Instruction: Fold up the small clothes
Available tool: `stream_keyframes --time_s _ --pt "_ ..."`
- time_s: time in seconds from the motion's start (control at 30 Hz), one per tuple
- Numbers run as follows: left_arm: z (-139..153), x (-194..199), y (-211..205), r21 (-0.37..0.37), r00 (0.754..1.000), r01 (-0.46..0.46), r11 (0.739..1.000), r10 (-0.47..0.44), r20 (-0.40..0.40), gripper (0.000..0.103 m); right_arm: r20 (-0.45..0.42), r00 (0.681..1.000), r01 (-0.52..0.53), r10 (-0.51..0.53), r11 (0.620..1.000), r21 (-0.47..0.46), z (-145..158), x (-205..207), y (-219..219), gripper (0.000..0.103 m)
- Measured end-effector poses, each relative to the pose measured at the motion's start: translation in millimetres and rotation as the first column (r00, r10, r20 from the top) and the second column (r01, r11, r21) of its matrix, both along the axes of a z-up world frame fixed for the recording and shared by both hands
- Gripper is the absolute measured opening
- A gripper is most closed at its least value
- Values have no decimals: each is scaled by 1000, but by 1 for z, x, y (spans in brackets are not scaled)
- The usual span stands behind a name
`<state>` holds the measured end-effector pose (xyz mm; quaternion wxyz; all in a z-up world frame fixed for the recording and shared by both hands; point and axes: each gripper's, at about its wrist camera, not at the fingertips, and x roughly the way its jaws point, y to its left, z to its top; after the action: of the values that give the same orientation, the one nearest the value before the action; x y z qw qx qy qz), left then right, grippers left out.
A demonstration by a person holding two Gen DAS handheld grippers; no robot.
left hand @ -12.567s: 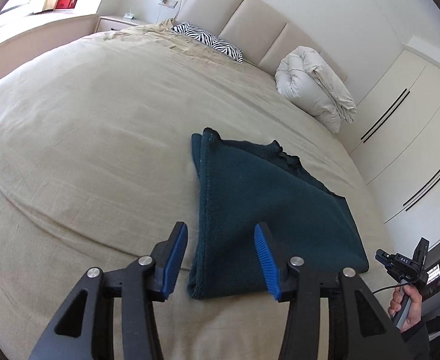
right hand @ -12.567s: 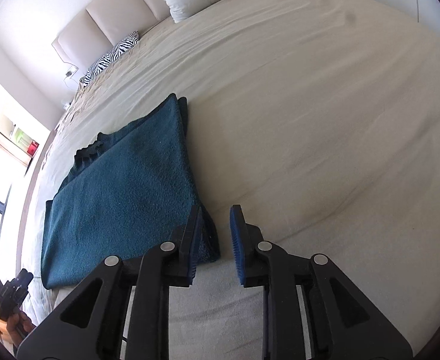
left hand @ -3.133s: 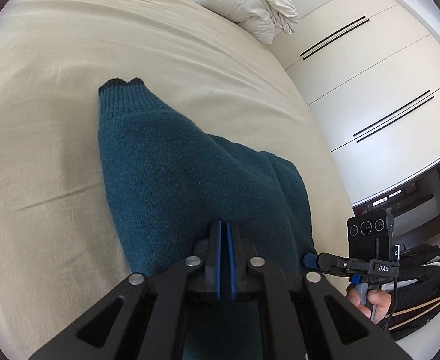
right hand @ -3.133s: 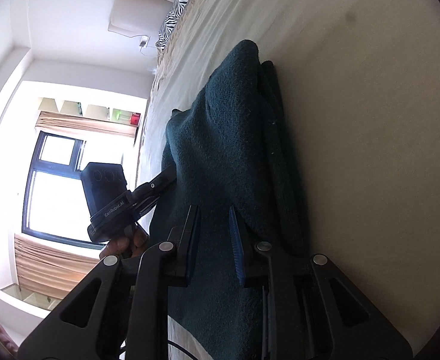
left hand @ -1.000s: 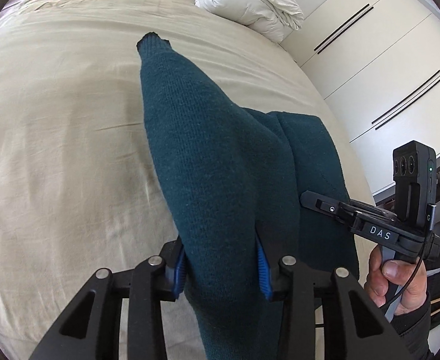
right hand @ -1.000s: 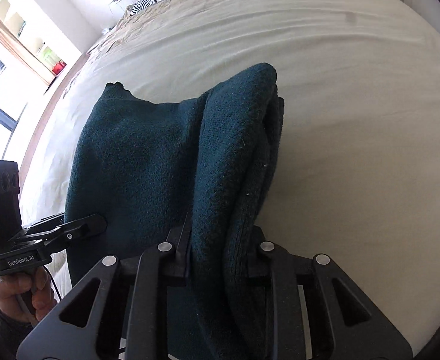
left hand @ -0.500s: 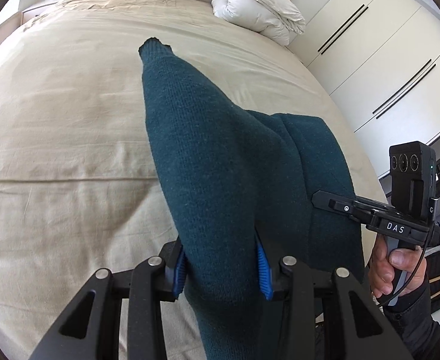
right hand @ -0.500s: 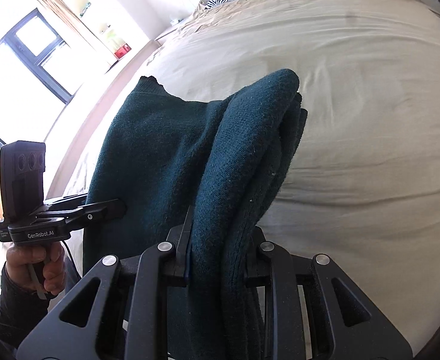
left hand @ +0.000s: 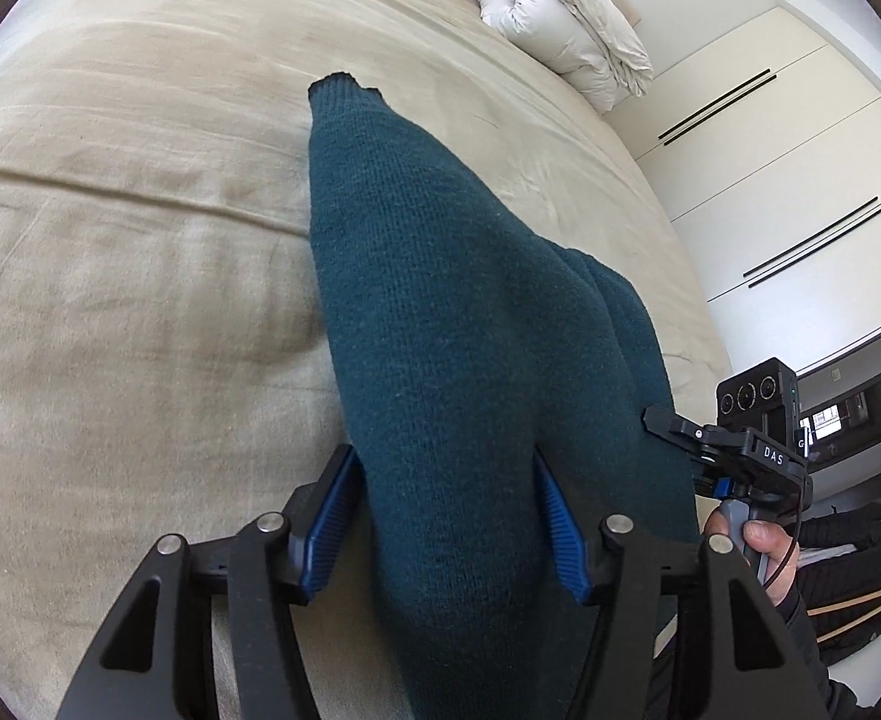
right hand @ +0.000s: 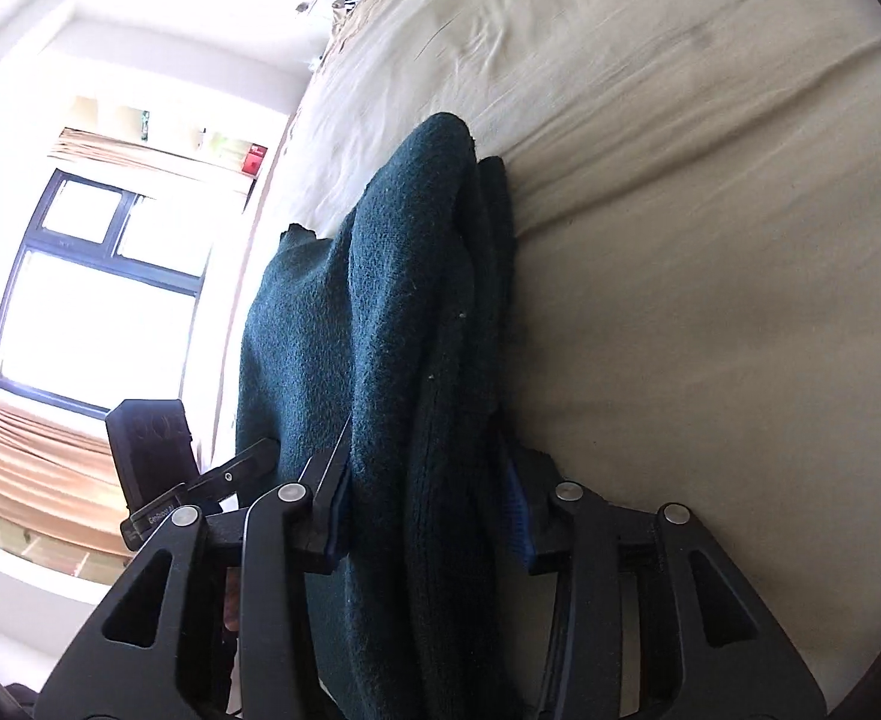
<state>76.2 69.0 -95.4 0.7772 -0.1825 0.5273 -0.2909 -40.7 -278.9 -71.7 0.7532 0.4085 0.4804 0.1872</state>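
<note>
Since half a second ago my left gripper (left hand: 446,516) has spread its blue pads wider, now standing apart on either side of the dark teal sweater (left hand: 452,324), which runs up the frame's middle over the beige bed (left hand: 110,240). Over in the right wrist view, my right gripper (right hand: 425,516) also sits parted around the sweater's thick fold at lower centre.
</note>
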Motion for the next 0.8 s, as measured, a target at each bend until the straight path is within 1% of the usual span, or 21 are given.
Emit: stream_keyframes --time_s 0.07,0.13,0.23,0.3,0.33,0.37,0.4,0.47,0.5,0.53,0.57,0.6,0.63,0.67,0.7,0.73,0.77,0.8 --pt "5 -5 5 5 1000 -25 1000 25 14 63 5 999 34 -34 999 -6 2 -9 -10 44" --pt "12 -13 14 13 998 -59 998 58 37 63 -3 997 83 -83 996 -32 6 -17 -21 45" --pt "28 -29 25 43 990 -110 993 106 98 63 -5 985 171 -173 976 -133 20 -37 -34 45" --pt "46 -44 28 60 978 -135 989 123 168 70 18 975 220 -220 960 -172 33 -49 -38 46" --pt "56 -53 29 75 969 -145 987 127 212 79 44 971 238 -234 951 -197 42 -56 -38 47" --pt "67 -62 26 93 957 -155 983 126 261 87 75 968 252 -241 939 -234 54 -60 -35 47" --pt "80 -73 23 115 938 -168 979 123 324 89 112 963 266 -244 923 -278 64 -63 -35 47" --pt "107 -97 15 150 880 -199 968 109 463 101 212 949 300 -235 883 -362 94 -78 -18 47" --pt "121 -109 11 164 845 -218 962 102 524 103 269 937 320 -224 859 -400 109 -86 -9 47" --pt "133 -121 7 174 808 -240 955 98 580 103 321 922 347 -215 826 -444 124 -94 0 50" --pt "148 -128 0 181 774 -253 950 87 628 103 371 905 378 -206 789 -484 140 -103 7 59" --pt "160 -138 -3 191 736 -271 943 76 672 103 424 884 413 -197 756 -508 160 -112 13 64" --pt "172 -146 -7 204 700 -293 934 65 711 103 478 858 447 -187 731 -516 174 -121 20 77" --pt "183 -156 -10 217 669 -308 926 48 742 103 535 826 483 -176 710 -513 192 -129 27 88" --pt "194 -163 -15 225 637 -321 920 34 770 103 590 790 520 -165 690 -504 210 -139 32 93" --pt "204 -171 -18 223 606 -340 913 32 795 103 637 755 555 -157 670 -493 223 -148 37 101" --pt "213 -176 -19 208 573 -366 907 43 819 103 673 724 588 -151 646 -487 234 -156 42 103" --pt "220 -185 -19 194 539 -408 892 64 840 103 701 700 613 -141 623 -487 249 -160 46 103"
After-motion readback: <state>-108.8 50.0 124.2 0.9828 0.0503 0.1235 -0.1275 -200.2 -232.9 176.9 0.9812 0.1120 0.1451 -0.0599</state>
